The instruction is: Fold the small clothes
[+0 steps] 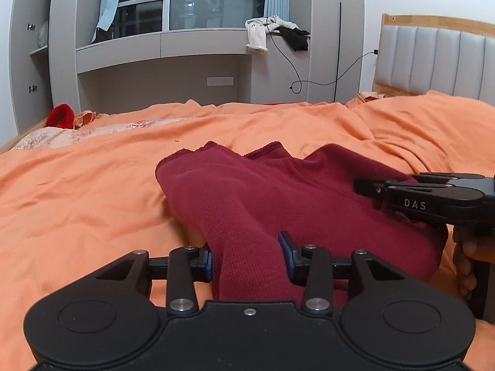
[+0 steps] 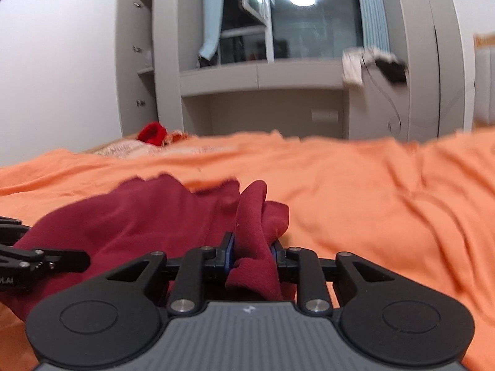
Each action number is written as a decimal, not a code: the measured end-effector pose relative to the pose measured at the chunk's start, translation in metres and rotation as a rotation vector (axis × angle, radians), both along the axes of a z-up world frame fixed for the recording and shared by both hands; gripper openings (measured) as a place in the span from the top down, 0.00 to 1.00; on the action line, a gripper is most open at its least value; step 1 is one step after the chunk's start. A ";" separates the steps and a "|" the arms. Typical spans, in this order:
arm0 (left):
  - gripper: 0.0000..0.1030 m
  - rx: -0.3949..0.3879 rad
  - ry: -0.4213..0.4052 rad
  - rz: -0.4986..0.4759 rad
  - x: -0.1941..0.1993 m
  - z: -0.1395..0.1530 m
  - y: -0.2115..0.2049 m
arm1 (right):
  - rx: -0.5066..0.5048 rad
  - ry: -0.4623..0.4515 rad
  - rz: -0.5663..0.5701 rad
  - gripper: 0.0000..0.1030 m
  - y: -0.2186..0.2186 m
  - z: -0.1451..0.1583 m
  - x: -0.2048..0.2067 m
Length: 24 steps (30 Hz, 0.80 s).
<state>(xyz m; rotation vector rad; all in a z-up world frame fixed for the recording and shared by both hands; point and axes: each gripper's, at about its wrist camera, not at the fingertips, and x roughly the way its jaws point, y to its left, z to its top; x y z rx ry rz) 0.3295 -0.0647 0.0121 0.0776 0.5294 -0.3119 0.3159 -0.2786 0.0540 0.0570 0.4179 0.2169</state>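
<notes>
A dark red garment lies bunched on the orange bedspread, and both grippers have a piece of it. The left gripper stands narrow around a thick fold that runs straight through the jaws; from its own camera the cloth stretches away toward twelve o'clock and fans out toward one and two o'clock. The blue pads sit at the fold's sides, the left one against the knit, the right one at its edge, so I read this as a grip on the fold, though a light one.

The right gripper is narrower, its jaws pinching a gathered ridge of the same garment that stands up between them at twelve o'clock; the bulk of the cloth spreads off toward ten o'clock, where the other tool shows at nine. In the left view the right tool juts in from three o'clock, resting above the garment's right side, with a hand on its handle below.

The garment's long axis runs roughly between the two grippers, crosswise to both. Neither is nearer; each holds one end, so the fold will likely hinge on carrying both ends forward together toward twelve o'clock.
</notes>
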 end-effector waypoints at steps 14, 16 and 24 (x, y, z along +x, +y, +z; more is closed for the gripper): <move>0.48 0.005 0.020 0.038 0.010 0.002 -0.005 | 0.039 0.029 -0.047 0.52 -0.011 -0.004 -0.002; 0.40 -0.010 0.029 0.051 0.011 0.003 -0.003 | 0.043 0.024 -0.057 0.42 -0.012 -0.004 -0.004; 0.04 -0.062 0.028 0.095 0.009 0.009 0.008 | 0.040 -0.031 -0.080 0.06 -0.013 0.002 -0.013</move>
